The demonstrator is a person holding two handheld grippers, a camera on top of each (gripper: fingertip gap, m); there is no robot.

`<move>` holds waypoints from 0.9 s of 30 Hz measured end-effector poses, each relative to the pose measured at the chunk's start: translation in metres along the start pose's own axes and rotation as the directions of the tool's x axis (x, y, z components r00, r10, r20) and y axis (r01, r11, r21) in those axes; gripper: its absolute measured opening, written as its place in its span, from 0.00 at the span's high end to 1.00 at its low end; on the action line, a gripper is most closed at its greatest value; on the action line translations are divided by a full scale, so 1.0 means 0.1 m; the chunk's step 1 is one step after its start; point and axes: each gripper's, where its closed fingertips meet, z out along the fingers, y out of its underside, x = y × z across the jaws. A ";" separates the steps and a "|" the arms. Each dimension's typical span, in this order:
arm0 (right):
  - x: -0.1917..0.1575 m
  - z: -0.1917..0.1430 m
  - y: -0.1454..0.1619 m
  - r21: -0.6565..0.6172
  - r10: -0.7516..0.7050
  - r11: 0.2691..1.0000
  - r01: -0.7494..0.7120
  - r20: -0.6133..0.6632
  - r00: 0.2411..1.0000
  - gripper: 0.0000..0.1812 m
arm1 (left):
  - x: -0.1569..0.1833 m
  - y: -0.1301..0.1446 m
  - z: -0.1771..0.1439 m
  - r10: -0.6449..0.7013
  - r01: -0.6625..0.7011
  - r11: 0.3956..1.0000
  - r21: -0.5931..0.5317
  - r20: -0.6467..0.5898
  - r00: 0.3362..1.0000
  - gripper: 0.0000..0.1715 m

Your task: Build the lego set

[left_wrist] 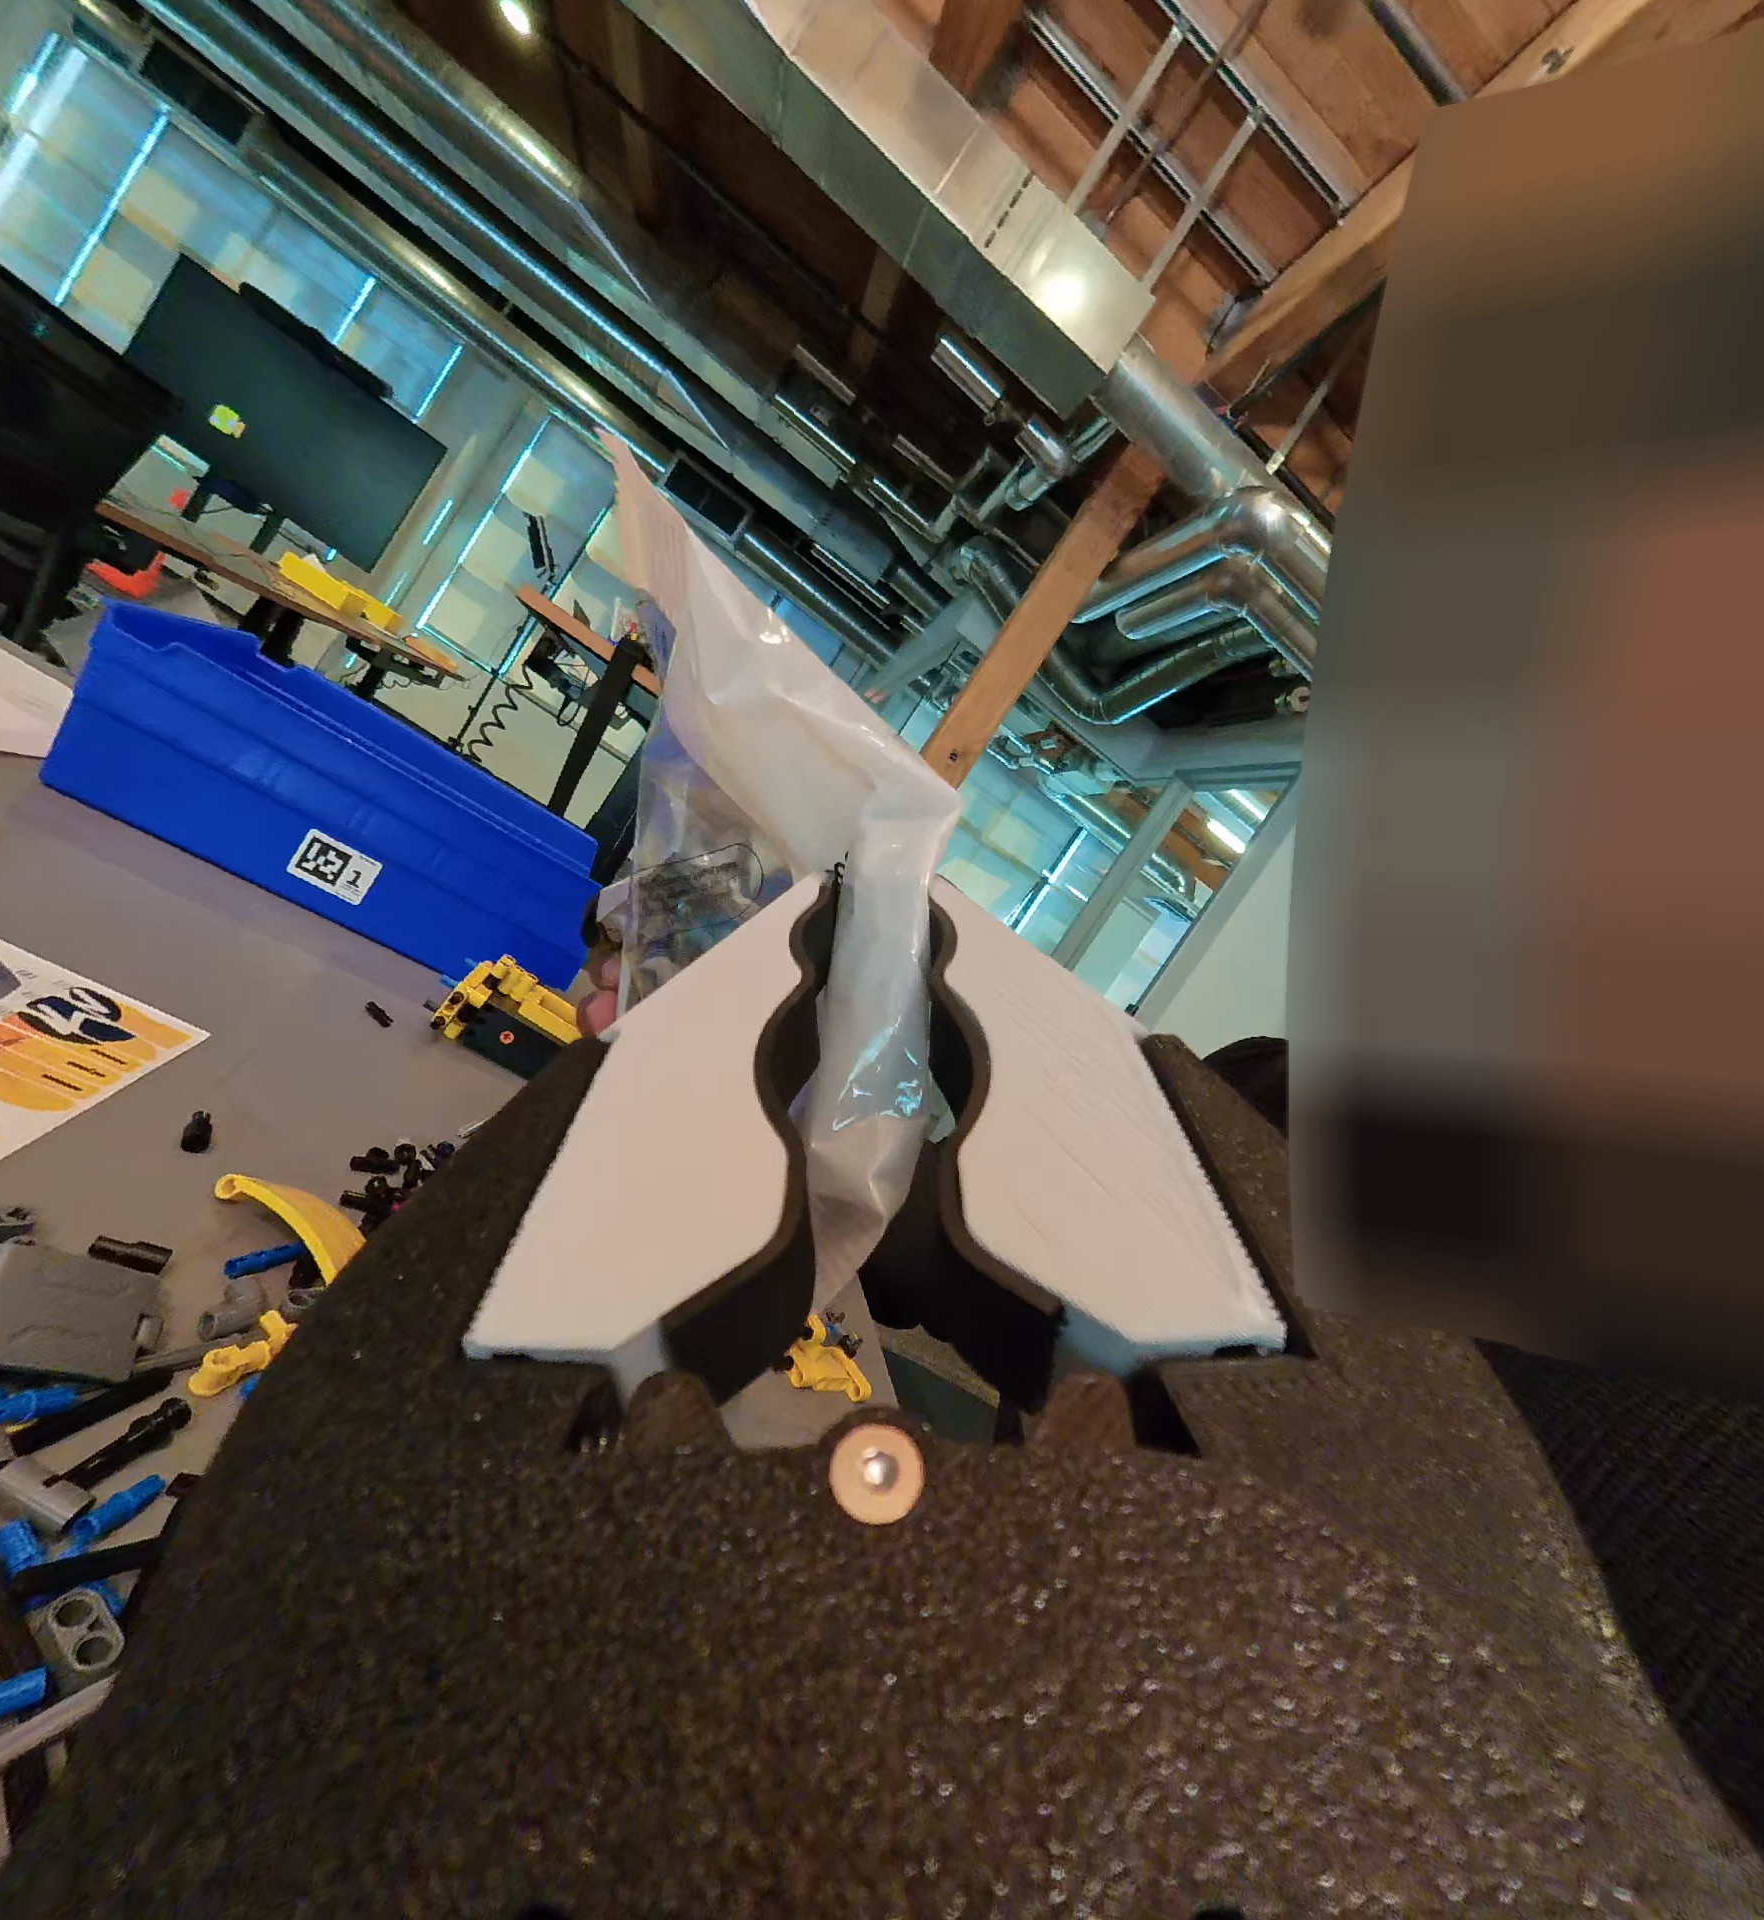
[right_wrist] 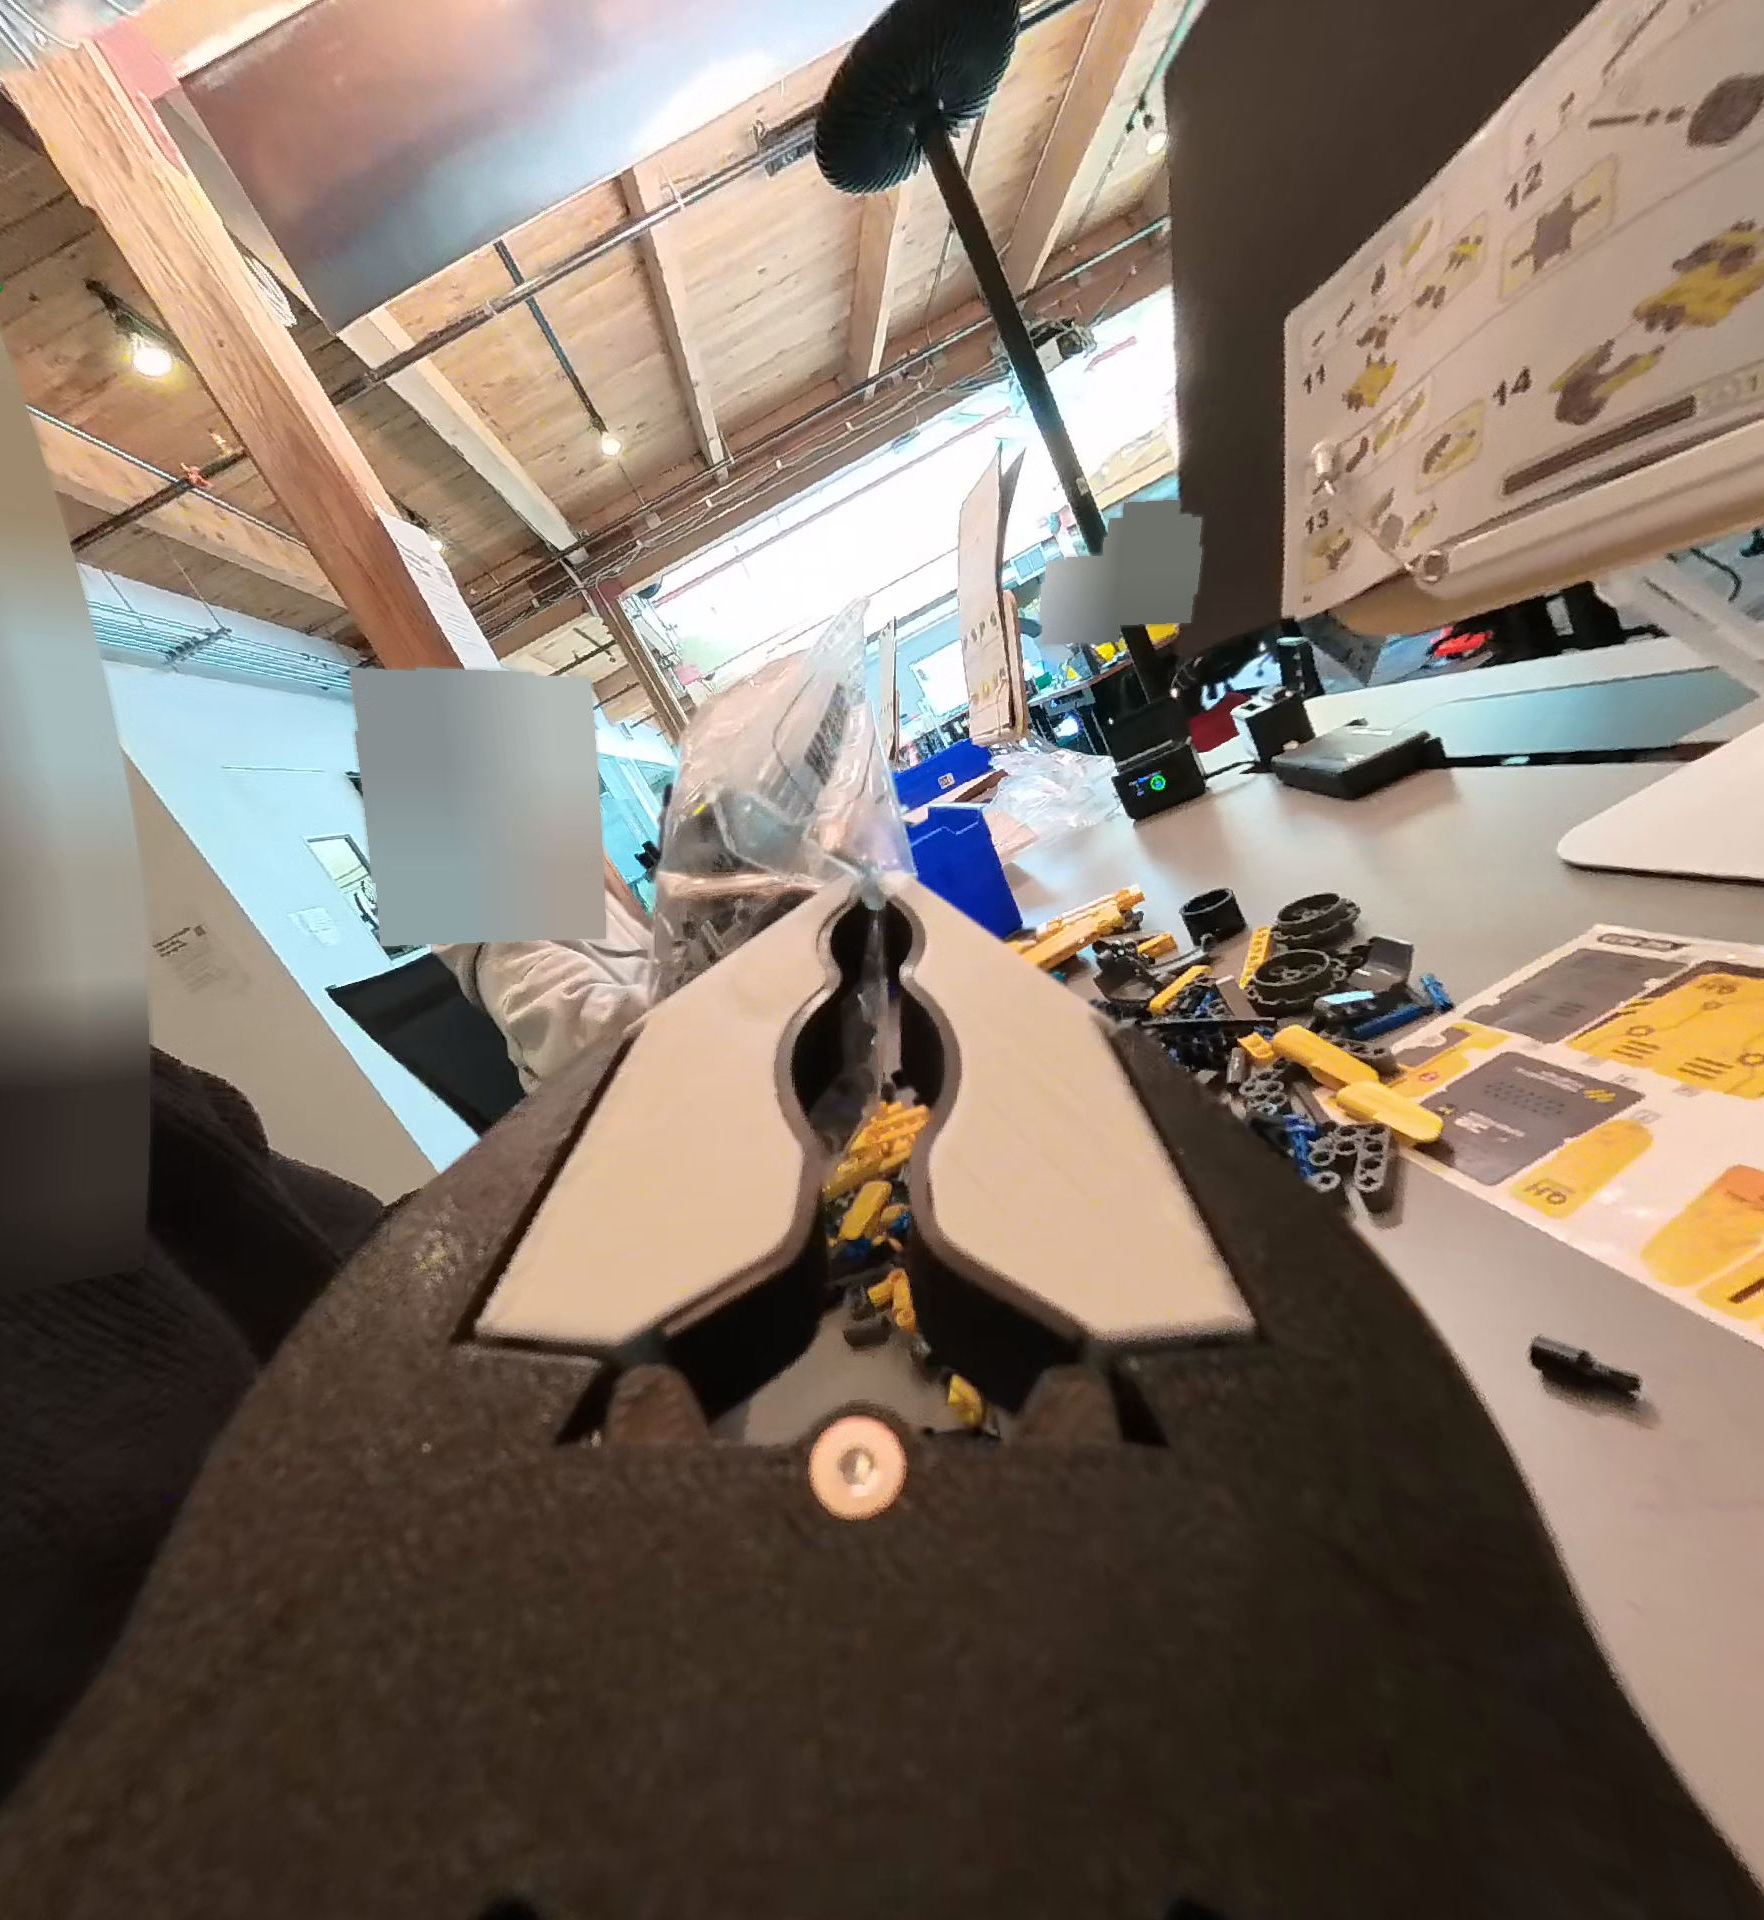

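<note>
A clear plastic bag (left_wrist: 753, 748) with small dark parts inside is held up above the grey table. My left gripper (left_wrist: 878, 914) is shut on one crumpled edge of the bag, which runs down between the white fingers (left_wrist: 670, 1132). My right gripper (right_wrist: 878, 899) is shut on another edge of the same plastic bag (right_wrist: 774, 790); the bag rises just past its tips. Loose yellow, blue and black building pieces (right_wrist: 1304, 1029) lie on the table (right_wrist: 1480, 1455) under and beside both grippers.
A blue bin (left_wrist: 317, 769) stands on the table behind a printed sticker sheet (left_wrist: 16, 1029). More loose pieces (left_wrist: 78, 1403) lie at left. A sticker sheet (right_wrist: 1636, 1122), a stand with an instruction booklet (right_wrist: 1543, 312), a second blue bin (right_wrist: 961, 862) and a seated person (right_wrist: 545, 987) are around.
</note>
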 end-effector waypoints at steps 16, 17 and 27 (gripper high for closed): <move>-0.12 -0.02 -0.11 0.061 -0.018 0.998 0.015 0.050 0.999 0.99 | -0.10 -0.04 -0.02 0.030 -0.032 0.999 0.036 0.064 0.998 0.89; -0.11 -0.03 -0.11 0.063 -0.011 0.998 0.007 0.052 0.999 0.99 | -0.10 -0.04 -0.02 0.025 -0.028 0.999 0.037 0.067 0.997 0.89; -0.15 -0.03 -0.12 0.071 0.002 0.997 -0.007 0.074 0.997 0.99 | -0.15 -0.05 -0.05 -0.016 0.013 0.999 0.048 0.068 0.998 0.88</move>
